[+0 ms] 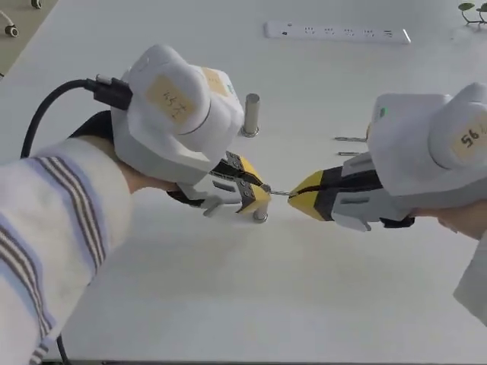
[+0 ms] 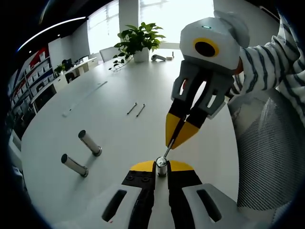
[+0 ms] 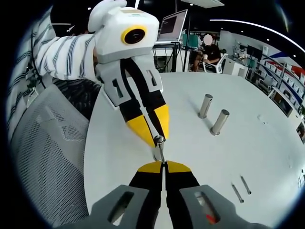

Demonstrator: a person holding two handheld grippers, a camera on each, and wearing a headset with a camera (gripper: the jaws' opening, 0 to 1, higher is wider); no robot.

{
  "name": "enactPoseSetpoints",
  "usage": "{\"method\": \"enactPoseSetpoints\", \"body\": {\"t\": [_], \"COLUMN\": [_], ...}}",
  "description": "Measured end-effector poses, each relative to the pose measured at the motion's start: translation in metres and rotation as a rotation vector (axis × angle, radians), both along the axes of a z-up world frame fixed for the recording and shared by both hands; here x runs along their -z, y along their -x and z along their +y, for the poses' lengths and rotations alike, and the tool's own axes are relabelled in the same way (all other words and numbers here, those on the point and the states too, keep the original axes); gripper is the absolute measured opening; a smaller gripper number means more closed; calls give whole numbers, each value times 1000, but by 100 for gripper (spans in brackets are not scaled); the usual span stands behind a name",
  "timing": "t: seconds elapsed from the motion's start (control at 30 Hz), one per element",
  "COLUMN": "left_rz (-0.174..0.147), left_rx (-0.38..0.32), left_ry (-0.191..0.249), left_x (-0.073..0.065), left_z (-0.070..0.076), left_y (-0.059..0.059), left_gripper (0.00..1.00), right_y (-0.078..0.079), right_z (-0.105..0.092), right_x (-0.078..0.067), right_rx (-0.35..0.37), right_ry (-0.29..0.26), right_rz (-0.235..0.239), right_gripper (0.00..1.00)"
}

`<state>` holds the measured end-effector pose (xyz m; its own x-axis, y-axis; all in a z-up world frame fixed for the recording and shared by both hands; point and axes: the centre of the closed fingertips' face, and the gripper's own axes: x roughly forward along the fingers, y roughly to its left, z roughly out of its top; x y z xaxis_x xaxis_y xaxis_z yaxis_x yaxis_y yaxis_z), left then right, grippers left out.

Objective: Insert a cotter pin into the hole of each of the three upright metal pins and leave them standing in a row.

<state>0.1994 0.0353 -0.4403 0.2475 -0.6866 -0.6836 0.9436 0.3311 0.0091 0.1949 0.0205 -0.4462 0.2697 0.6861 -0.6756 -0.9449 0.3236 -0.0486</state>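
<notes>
My left gripper point(image 1: 261, 199) point(image 2: 162, 165) is shut on an upright metal pin point(image 2: 162, 167) point(image 1: 260, 215) point(image 3: 158, 140) standing on the white table. My right gripper point(image 1: 294, 195) point(image 3: 162, 165) faces it from the right, shut on a thin cotter pin point(image 1: 279, 193) point(image 2: 168, 149) point(image 3: 162, 154). The cotter pin lies level and its tip meets the top of the held pin. Whether it sits inside the hole I cannot tell. Two more metal pins point(image 2: 89, 142) point(image 2: 75, 165) stand apart on the table. One of them point(image 1: 251, 114) rises behind the left gripper.
Two spare cotter pins point(image 1: 349, 139) point(image 1: 348, 153) point(image 2: 132, 108) point(image 3: 237, 192) lie on the table beyond the right gripper. A white power strip point(image 1: 335, 32) lies at the far edge. A potted plant point(image 2: 140, 38) stands at the table's end, and a mesh chair point(image 3: 52, 143) is beside it.
</notes>
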Motion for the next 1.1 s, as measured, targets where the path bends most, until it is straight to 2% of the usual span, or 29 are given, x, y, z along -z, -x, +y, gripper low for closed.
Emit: {"method": "enactPoseSetpoints", "body": {"t": [0.2, 0.47, 0.6, 0.7, 0.9, 0.97, 1.1], "left_rz": [9, 15, 18, 23, 26, 25, 26], "left_rx": [-21, -22, -27, -30, -38, -39, -43], "left_ry": [7, 2, -3, -10, -7, -10, -10], "left_x": [0, -1, -1, 0, 1, 1, 1], "left_z": [1, 1, 2, 4, 4, 4, 3], "left_y": [0, 1, 1, 0, 0, -1, -1], "left_gripper": [5, 5, 5, 5, 5, 5, 5], "right_y": [-2, -3, -4, -4, -6, -5, -1], "right_z": [2, 16, 18, 19, 19, 18, 16], "right_x": [3, 3, 3, 3, 4, 3, 2], "right_rx": [8, -20, -33, -70, -87, -90, -89], "right_ry": [-3, -10, 1, 6, 0, -9, -22], "right_rz": [4, 1, -6, -36, -29, -44, -36], "right_gripper": [0, 0, 0, 0, 0, 0, 10]}}
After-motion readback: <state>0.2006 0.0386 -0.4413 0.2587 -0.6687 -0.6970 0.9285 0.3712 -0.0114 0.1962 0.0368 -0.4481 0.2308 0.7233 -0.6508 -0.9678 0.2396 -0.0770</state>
